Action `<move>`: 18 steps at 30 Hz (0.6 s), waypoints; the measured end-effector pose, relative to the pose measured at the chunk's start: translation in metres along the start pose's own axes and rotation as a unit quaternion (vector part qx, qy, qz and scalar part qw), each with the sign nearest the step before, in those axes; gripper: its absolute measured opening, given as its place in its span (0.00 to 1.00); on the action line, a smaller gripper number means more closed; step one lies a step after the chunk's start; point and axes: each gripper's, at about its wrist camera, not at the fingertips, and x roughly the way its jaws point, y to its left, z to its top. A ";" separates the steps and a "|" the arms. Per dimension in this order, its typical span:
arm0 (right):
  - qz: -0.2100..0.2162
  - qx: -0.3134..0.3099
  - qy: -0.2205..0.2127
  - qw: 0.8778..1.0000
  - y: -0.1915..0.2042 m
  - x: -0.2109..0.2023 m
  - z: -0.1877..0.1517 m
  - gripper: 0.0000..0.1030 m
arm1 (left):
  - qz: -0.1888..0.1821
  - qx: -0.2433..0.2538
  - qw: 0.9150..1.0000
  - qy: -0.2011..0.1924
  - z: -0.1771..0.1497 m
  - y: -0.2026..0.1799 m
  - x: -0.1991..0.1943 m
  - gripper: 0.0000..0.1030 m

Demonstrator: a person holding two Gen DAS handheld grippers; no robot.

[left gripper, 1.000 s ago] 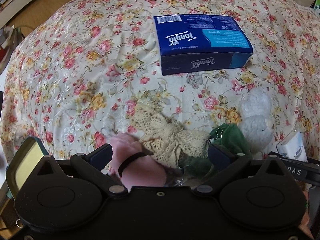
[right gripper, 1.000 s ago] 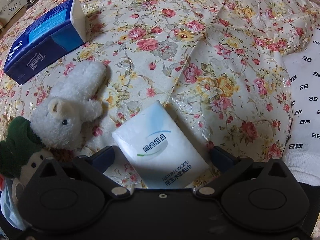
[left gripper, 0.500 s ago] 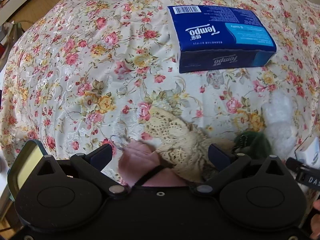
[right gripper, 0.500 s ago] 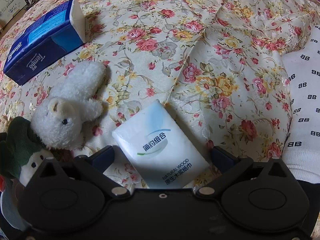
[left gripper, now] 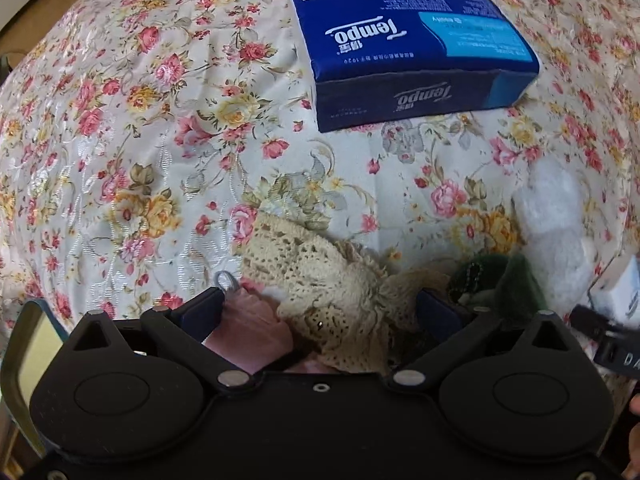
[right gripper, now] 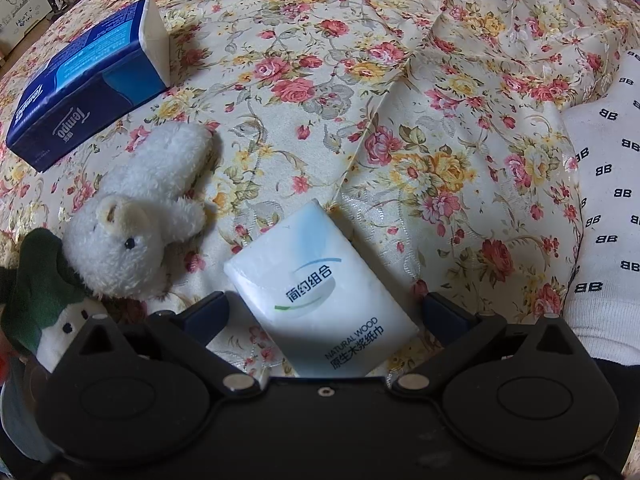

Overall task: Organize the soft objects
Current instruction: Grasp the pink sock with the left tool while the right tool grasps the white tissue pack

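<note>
Over pink toy (left gripper: pixel 252 328), left tool (left gripper: pixel 324 312) wide, jaws just closing, lace (left gripper: pixel 320 276) between

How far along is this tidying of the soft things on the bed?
Barely begun. Nothing looks sorted: the white bear and blue tissue box lie scattered. The left hand-held gripper, jaws just narrowing, straddles the lace cloth; the right hand-held gripper stands open around the white tissue pack. Everything remains.

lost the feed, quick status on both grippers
Left gripper open, closing around lace cloth. Right gripper open astride white tissue pack. Green plush crowds left's finger.
</note>
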 end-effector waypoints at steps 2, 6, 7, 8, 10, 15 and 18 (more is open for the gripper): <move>0.001 0.000 0.000 1.000 0.000 0.000 0.000 1.00 | -0.015 -0.008 1.000 -0.002 0.001 0.002 0.001 0.85; 0.003 -0.002 -0.003 1.000 -0.001 -0.001 0.000 1.00 | -0.030 -0.016 0.999 -0.007 0.007 0.003 0.000 0.65; 0.004 -0.003 -0.004 1.000 0.000 -0.001 -0.001 1.00 | -0.031 -0.016 0.999 -0.009 0.007 0.001 -0.002 0.64; 0.004 -0.005 -0.006 1.000 0.000 -0.001 -0.001 1.00 | -0.027 -0.016 0.999 -0.012 0.007 0.000 -0.003 0.59; 0.006 -0.008 -0.009 1.000 0.000 -0.003 -0.002 1.00 | -0.024 -0.016 0.999 -0.016 0.011 -0.001 -0.005 0.56; 0.012 -0.020 -0.029 0.999 -0.001 -0.015 -0.005 0.74 | -0.031 -0.030 0.999 -0.015 0.013 0.002 -0.008 0.51; 0.023 -0.023 -0.040 0.999 -0.005 -0.024 -0.008 0.61 | -0.031 -0.036 0.999 -0.015 0.015 0.005 -0.011 0.50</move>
